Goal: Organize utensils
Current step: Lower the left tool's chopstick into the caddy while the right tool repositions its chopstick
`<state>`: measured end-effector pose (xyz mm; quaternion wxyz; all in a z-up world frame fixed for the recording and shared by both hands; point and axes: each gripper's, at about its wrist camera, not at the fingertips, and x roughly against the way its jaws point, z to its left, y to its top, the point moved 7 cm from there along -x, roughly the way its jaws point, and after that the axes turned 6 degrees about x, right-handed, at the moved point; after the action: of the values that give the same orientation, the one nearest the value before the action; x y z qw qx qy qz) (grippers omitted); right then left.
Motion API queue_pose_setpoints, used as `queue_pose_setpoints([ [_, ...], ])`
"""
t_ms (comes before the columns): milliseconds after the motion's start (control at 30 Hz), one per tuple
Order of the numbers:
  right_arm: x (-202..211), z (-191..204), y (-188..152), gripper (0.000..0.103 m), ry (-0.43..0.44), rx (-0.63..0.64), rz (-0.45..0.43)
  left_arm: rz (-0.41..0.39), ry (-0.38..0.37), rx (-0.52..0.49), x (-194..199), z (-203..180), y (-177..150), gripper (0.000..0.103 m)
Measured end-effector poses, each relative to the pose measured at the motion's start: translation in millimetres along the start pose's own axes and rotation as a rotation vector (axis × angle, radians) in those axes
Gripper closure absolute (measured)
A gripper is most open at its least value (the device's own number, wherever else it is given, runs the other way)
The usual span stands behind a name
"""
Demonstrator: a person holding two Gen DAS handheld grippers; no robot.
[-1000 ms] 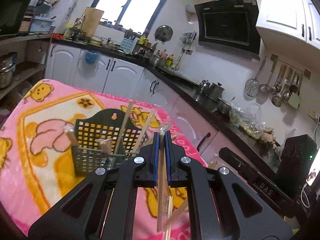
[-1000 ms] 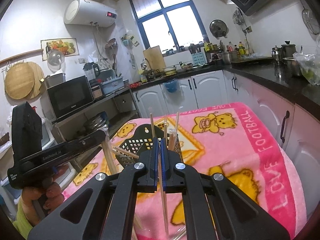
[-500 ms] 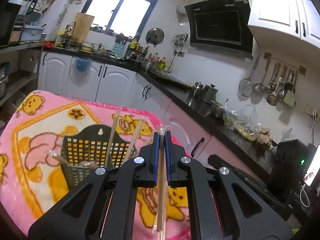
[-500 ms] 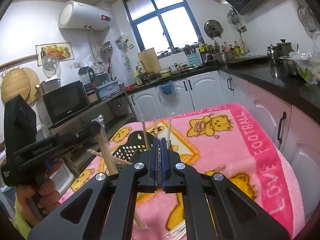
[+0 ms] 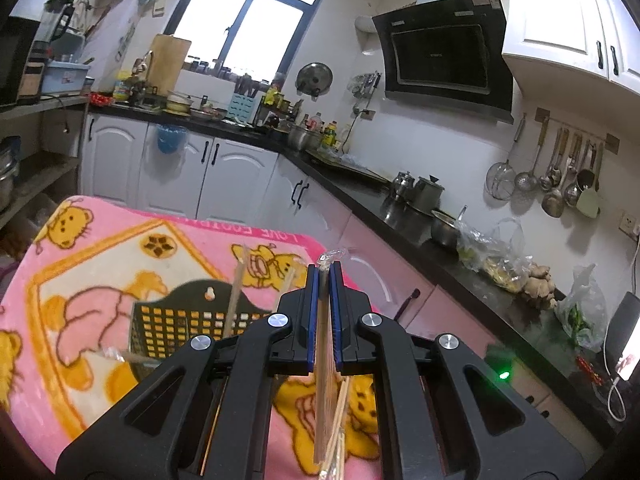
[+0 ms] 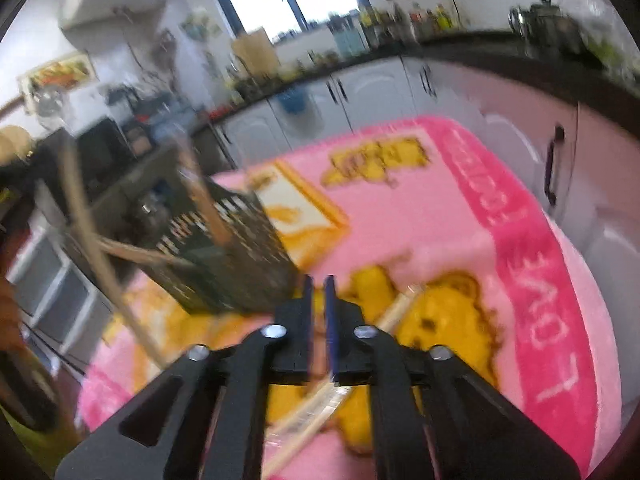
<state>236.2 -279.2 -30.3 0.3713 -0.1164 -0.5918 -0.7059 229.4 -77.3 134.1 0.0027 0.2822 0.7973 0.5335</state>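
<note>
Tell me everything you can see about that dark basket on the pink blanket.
The basket is dark, plastic-looking, with grid-perforated walls and an arched back that has a hanging hole. It stands upright on the pink cartoon-bear blanket. Several pale wooden chopsticks lean out of it at different angles, one wrapped in clear film. Neither pair of tongs touches it.

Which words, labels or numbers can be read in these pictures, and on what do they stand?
"LOVE": pink blanket, on its dark pink border, right wrist view.
"LOVE FOOTBALL": same border, upside down and blurry in the left wrist view, so only partly sure.
Range hood: small logo, unreadable.
Water heater: red display, blurred.
</note>
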Motion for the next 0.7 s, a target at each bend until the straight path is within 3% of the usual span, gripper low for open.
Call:
queue_pose_setpoints([
  [33, -6.8, -5.5, -3.9, 0.071, -0.010, -0.014, 0.024, -0.005, 0.003, -0.001, -0.6, 0.9, 3.3, 0.100],
  [333, -64.2, -53.2, -17.0, 0.067, -0.122, -0.085, 0.195, -0.062, 0.044, -0.013, -2.1, 13.1, 40.7, 0.100],
  [567, -91.8, -64.3, -16.3, 0.067, -0.136, -0.102, 0.262, -0.109, 0.078, -0.016, -3.3, 25.8, 71.7, 0.100],
  [667, -97.6, -65.0, -12.4, 0.073, -0.158, -0.087, 0.259, -0.121, 0.094, -0.013, -5.3, 32.6, 79.7, 0.100],
  [700, -98.1, -66.1, -10.3, 0.080, -0.165, -0.085, 0.254, -0.123, 0.099, -0.009, -6.5, 35.9, 82.5, 0.100],
])
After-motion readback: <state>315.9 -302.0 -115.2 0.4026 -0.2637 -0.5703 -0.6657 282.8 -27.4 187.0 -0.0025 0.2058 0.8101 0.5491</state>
